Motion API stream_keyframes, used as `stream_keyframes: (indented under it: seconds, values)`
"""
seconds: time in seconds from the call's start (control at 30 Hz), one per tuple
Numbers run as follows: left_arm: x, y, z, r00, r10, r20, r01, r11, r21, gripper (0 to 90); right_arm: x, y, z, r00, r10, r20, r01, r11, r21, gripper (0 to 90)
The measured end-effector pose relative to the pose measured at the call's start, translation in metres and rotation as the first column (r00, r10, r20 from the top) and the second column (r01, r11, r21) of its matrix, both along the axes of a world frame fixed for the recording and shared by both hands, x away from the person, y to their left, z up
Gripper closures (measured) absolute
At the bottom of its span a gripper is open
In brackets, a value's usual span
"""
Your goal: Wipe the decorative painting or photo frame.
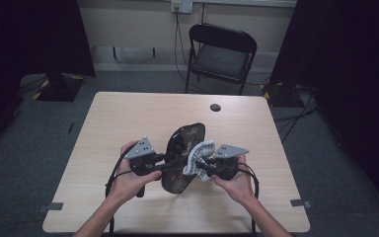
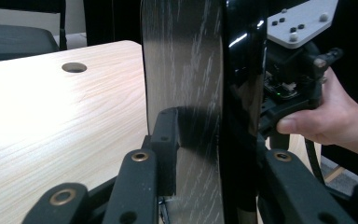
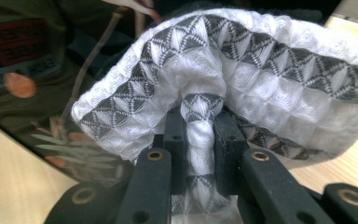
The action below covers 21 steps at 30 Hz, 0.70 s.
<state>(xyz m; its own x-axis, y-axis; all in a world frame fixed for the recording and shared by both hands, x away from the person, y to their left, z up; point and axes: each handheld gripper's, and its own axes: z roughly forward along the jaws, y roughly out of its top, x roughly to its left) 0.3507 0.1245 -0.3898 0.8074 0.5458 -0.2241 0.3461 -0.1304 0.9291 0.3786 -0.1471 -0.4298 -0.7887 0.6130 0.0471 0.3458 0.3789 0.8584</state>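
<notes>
A glossy black oval tray [image 1: 182, 143] with a faint painted pattern stands on its edge over the middle of the wooden table [image 1: 123, 118]. My left gripper [image 1: 169, 165] is shut on the tray's lower rim; in the left gripper view its pads [image 2: 168, 140] clamp the tray [image 2: 186, 60] from both sides. My right gripper [image 1: 198, 169] is shut on a bunched white cloth with grey diamond bands [image 1: 200, 150]. The cloth [image 3: 261, 60] bulges over the closed jaws of that gripper [image 3: 200, 133] and lies against the tray's shiny face [image 3: 32, 70].
A round cable hole [image 1: 215, 107] sits near the table's far edge. A black folding chair [image 1: 222, 54] stands behind the table, with cables on the floor around it. Dark curtains hang at both sides. The person's right hand [image 2: 326, 121] is just beyond the tray.
</notes>
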Motion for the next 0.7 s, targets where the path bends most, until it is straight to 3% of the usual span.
stream_keyframes:
  seconds: [0.23,0.33,0.57,0.7]
  values:
    - [0.000,0.000,0.000,1.0000,0.005,0.001,-0.005,1.0000,0.004,67.2,-0.010,0.014,-0.002,0.9953,0.097,-0.003,-0.097,0.9952,-0.011,79.4]
    - [0.000,0.000,0.000,1.0000,0.004,-0.008,-0.004,1.0000,-0.001,67.3,-0.008,0.013,-0.001,0.9966,0.082,0.000,-0.082,0.9966,-0.008,79.2]
    - [0.000,-0.001,0.000,0.9999,-0.002,-0.014,0.001,0.9999,-0.013,68.2,0.011,-0.009,-0.002,0.9992,-0.040,-0.005,0.041,0.9991,0.016,79.2]
    - [0.000,-0.001,0.000,0.9999,0.006,-0.011,-0.006,0.9999,-0.010,68.1,0.007,-0.005,-0.002,1.0000,-0.008,0.002,0.008,0.9998,0.019,78.8]
